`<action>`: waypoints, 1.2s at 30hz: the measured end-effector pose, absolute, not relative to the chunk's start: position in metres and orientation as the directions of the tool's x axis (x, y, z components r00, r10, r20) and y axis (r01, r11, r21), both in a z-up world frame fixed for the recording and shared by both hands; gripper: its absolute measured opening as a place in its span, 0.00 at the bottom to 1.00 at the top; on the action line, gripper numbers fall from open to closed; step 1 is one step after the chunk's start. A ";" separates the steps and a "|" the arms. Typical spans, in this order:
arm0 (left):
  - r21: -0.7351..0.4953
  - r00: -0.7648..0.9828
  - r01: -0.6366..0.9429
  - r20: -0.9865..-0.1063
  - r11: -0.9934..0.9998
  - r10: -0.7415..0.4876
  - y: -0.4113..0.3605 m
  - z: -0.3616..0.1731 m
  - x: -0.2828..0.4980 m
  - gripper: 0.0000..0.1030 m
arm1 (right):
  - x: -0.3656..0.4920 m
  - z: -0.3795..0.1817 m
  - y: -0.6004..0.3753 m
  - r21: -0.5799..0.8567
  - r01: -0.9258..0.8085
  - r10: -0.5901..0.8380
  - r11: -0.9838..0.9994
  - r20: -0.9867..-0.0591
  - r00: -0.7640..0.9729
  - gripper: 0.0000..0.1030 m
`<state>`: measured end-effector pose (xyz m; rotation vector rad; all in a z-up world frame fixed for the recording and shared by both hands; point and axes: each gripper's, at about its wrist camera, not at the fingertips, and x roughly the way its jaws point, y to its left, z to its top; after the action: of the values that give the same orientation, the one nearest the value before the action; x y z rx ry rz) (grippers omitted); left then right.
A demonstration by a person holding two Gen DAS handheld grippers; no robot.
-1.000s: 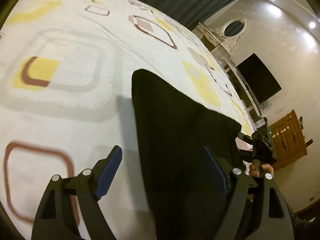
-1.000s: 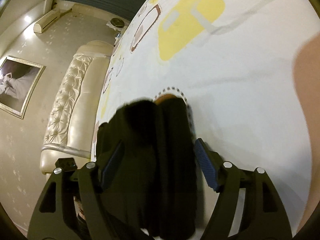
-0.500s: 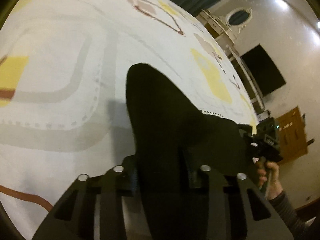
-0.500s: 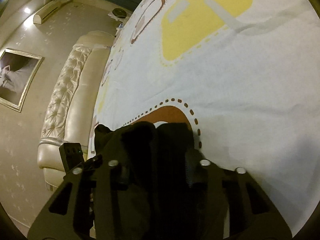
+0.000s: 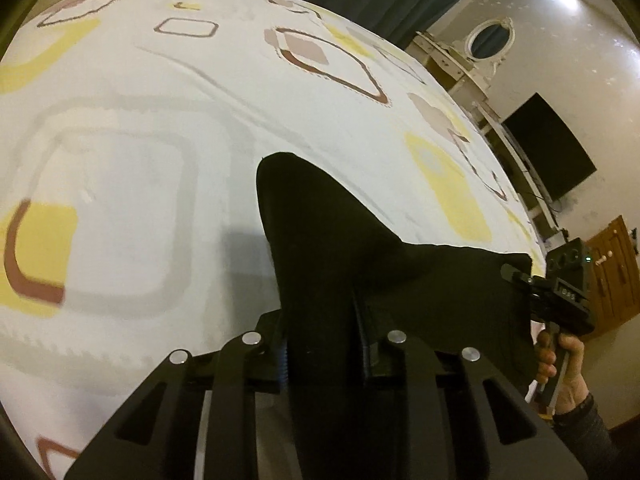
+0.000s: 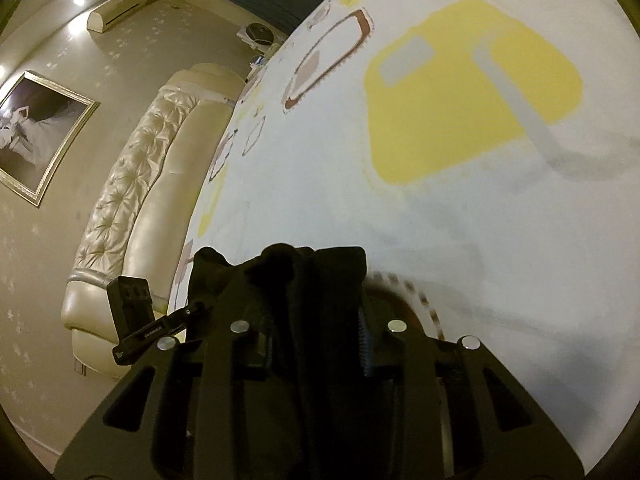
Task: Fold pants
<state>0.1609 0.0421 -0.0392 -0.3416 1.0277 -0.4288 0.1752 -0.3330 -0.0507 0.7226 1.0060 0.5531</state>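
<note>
The black pants (image 5: pixel 328 248) lie on a patterned bedsheet (image 5: pixel 160 160), with one end bunched and raised between both grippers. My left gripper (image 5: pixel 322 344) has its jaws closing, its pads pressing a thick fold of the black cloth. In the right wrist view the pants (image 6: pixel 316 280) fill the gap of my right gripper (image 6: pixel 316 344), whose jaws are also closing and pinching the fabric. The right gripper's body (image 5: pixel 560 296) and the hand (image 5: pixel 560 364) holding it show at the far corner of the cloth. The left gripper's body (image 6: pixel 152 320) shows beside the pants.
The white sheet (image 6: pixel 440 200) with yellow and brown squares stretches far ahead of both grippers. A tufted cream headboard (image 6: pixel 132 200) and a framed picture (image 6: pixel 36 132) stand left. A dark screen (image 5: pixel 548 156), a white dresser (image 5: pixel 460 64) and a wooden door (image 5: pixel 612 272) line the right wall.
Both grippers stood open around the pants' edge a second ago and have since closed onto the fabric. Both hands have slid across the bed, gathering and lifting the cloth.
</note>
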 end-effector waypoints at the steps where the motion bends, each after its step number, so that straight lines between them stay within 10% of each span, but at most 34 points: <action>1: -0.456 0.452 0.179 -0.749 0.872 -0.485 0.043 -0.038 0.164 0.25 | 0.180 -0.050 -0.331 0.760 -0.092 0.711 0.643 -0.549 0.440 0.28; 36: -0.434 0.475 0.158 -0.754 0.887 -0.454 0.051 -0.060 0.193 0.31 | 0.219 -0.094 -0.337 0.826 -0.013 0.754 0.563 -0.507 0.418 0.29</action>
<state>0.1926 0.0508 -0.0602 -0.3252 1.0114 -0.3821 0.2193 -0.3370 -0.0936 0.8544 1.0381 0.5629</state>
